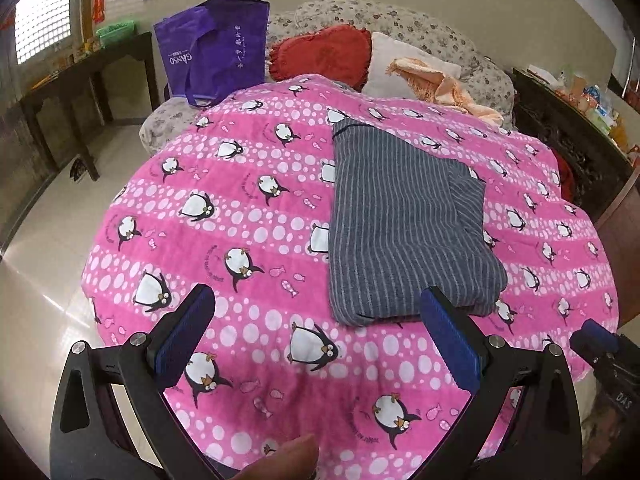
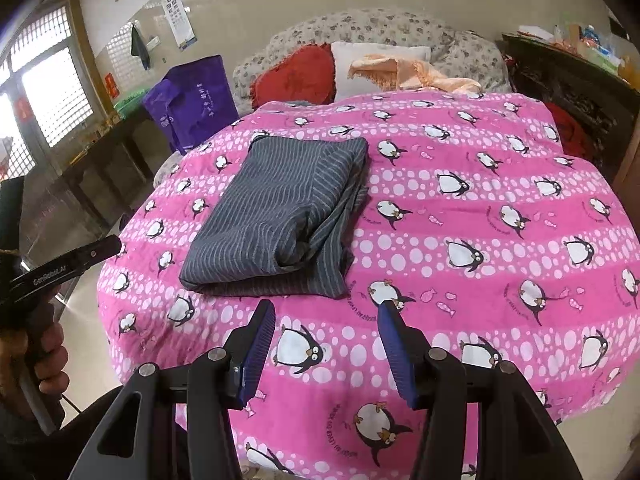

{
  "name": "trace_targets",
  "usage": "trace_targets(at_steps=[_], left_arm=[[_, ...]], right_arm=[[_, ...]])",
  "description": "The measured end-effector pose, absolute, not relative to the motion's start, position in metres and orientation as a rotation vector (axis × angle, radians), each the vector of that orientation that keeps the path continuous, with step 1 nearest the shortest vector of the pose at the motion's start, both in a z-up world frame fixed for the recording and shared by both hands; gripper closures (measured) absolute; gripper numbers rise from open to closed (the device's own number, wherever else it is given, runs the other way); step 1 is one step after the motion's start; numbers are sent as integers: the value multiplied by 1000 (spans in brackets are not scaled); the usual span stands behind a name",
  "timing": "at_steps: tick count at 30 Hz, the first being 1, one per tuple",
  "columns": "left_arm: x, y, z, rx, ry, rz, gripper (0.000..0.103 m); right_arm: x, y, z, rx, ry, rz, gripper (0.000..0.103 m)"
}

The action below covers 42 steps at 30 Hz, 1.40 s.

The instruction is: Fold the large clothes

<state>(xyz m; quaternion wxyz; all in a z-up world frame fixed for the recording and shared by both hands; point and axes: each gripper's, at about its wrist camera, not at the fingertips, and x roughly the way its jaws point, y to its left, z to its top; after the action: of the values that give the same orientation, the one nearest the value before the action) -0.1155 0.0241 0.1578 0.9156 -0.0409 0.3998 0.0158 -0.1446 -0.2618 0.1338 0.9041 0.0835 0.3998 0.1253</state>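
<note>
Striped grey garment (image 1: 408,216) lies folded in a thick rectangle on the pink penguin blanket (image 1: 248,240), toward its middle, long side running away from the near edge. One loose flap shows along its right side. Left gripper (image 1: 316,312) spread wide, empty, above the blanket's near edge, just short of the garment's near end. Right gripper (image 2: 326,320) also spread, empty, near the same end. Red cushion (image 2: 296,76) beyond the far edge.

We see our right gripper (image 2: 326,342) spread wide above the penguin blanket (image 2: 480,216), just short of the folded striped garment (image 2: 276,216).
</note>
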Motion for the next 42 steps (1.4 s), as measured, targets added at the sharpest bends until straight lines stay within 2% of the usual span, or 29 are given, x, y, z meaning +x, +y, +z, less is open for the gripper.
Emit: trace_targets(at_steps=[13,19,24,26,28,30,32,35,37,39,42], left_arm=[[-103,19,147,-66,870,32,1],[-91,24,124,-91,932,33,1],[-67,37,91,-109,989,44,1],[-59,34,89,-118,959,7,1],[-53,28,93,-123,907,-45,1],[-47,20,99,-125,871,-99,1],[-42,11,102,-125,837,-149,1],[-23,-5,88,-112,884,-198,1],[-5,-20,50,-87,1022,-219,1],[5,-17,17,-168,1121,-237,0],[1,-16,20,-177,1053,-243,0]], right_arm=[[-144,-265,132,167,841,247,52],[-132,-268,114,192,881,238,52],[-116,-265,108,187,778,273,52],[-103,-253,114,169,744,347,60],[-88,-237,123,167,703,430,75],[-73,-219,125,134,696,481,83],[-60,-203,118,98,712,519,86],[-35,-193,85,59,807,506,87],[-17,-196,52,49,906,442,89],[-12,-203,36,90,907,432,89],[-16,-200,34,76,882,424,89]])
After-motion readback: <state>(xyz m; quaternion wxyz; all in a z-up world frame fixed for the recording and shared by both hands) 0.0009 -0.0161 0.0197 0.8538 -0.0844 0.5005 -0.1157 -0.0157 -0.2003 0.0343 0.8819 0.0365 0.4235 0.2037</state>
